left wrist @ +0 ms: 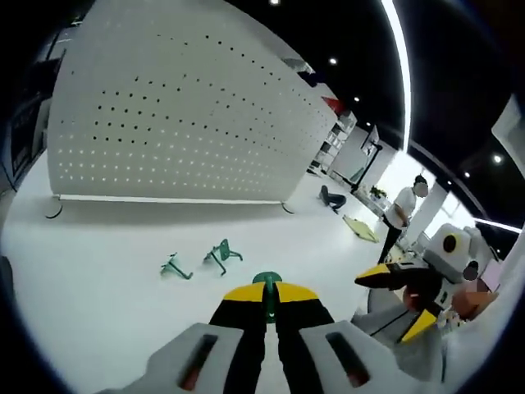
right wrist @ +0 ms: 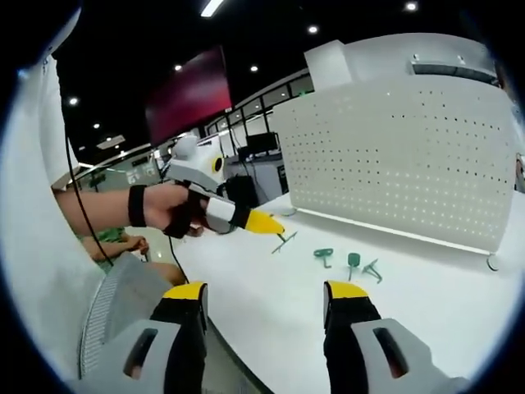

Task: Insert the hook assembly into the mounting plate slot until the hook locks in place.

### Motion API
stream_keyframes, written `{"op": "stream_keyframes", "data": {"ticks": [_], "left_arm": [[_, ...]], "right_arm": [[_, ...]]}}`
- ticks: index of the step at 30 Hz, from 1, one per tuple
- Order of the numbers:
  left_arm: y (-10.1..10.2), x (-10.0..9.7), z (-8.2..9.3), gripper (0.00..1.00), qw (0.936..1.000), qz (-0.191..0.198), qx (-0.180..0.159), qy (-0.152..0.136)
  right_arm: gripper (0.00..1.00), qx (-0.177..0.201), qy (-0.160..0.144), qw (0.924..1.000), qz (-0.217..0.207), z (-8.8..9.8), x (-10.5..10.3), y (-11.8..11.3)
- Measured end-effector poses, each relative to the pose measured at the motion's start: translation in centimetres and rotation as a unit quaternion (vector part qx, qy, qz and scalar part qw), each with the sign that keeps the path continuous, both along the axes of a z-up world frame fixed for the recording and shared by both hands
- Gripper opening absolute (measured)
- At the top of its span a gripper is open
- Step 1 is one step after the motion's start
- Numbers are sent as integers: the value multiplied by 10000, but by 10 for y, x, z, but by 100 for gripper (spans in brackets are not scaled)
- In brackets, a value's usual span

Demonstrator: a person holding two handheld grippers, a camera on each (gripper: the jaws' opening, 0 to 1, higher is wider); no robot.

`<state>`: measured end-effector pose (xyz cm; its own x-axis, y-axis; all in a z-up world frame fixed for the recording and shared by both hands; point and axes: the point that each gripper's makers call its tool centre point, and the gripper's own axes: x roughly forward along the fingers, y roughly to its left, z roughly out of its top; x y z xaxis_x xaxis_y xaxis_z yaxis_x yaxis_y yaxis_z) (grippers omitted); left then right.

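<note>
White table (left wrist: 98,271) ran under both tongs, w/ the white pegboard (left wrist: 180,115) standing upright at its far edge, well ahead of the L tongs; in the right gripper view the same pegboard (right wrist: 402,156) stood ahead & to the right of the R tongs. A person (left wrist: 400,212) in a white top stood in the bkgd, far beyond the R tongs as seen from the left gripper view.

L tongs (left wrist: 268,297): jaws closed together, yellow tips meeting, w/ a green hook (left wrist: 267,281) pinched betw. them, its rounded end poking out just past the tips. In the right gripper view a hand (right wrist: 168,209) w/ a black wrist strap held these same tongs (right wrist: 264,222) above the table, to the left of the R tongs.

R tongs (right wrist: 266,297): jaws wide apart, nothing betw. them. In the left gripper view they (left wrist: 402,300) came in from the right, also spread.

Two more green hooks (left wrist: 222,254) (left wrist: 175,268) lay on the table ahead of the L tongs & slightly left, near each other, not touching. From the R side, loose green hooks (right wrist: 351,263) lay ahead of the open jaws, betw. them & the pegboard.
</note>
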<state>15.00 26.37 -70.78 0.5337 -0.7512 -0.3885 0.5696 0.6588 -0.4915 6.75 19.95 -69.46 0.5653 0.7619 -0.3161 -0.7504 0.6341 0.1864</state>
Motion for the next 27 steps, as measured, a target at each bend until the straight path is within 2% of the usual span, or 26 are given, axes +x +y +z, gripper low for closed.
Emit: {"op": "stream_keyframes", "data": {"ticks": [3, 5, 7, 12, 17, 20, 23, 27], "left_arm": [[-3, -4, 6, 3, 9997, 4, -183, -148], [-3, -7, 5, 3, 9997, 64, -243, -70], [-2, -9, 7, 3, 9995, 88, -268, -113], [-8, -17, 20, 3, 9980, 72, -605, -138], [-20, -28, 28, 3, 9969, -133, -706, -334], [-25, -32, 30, 3, 9965, -216, -736, -324], [-30, -36, 33, 3, 9957, -300, -799, -361], [-39, -39, 37, 3, 9945, -394, -890, -379]], "right_arm": [[56, -41, 43, 10000, 6, -4, 1, 1], [55, -61, 46, 10000, -2, -6, 0, 2], [54, -102, 70, 9999, -60, -7, 0, 3], [50, -65, 61, 9998, -189, -6, -3, 7], [44, -21, 19, 9995, -327, -5, -4, 10], [41, 5, 61, 9991, -429, -5, -3, 10], [36, 95, 27, 9990, -426, -2, -2, 13], [23, 157, -3, 9984, -549, 1, 6, 12]]}}
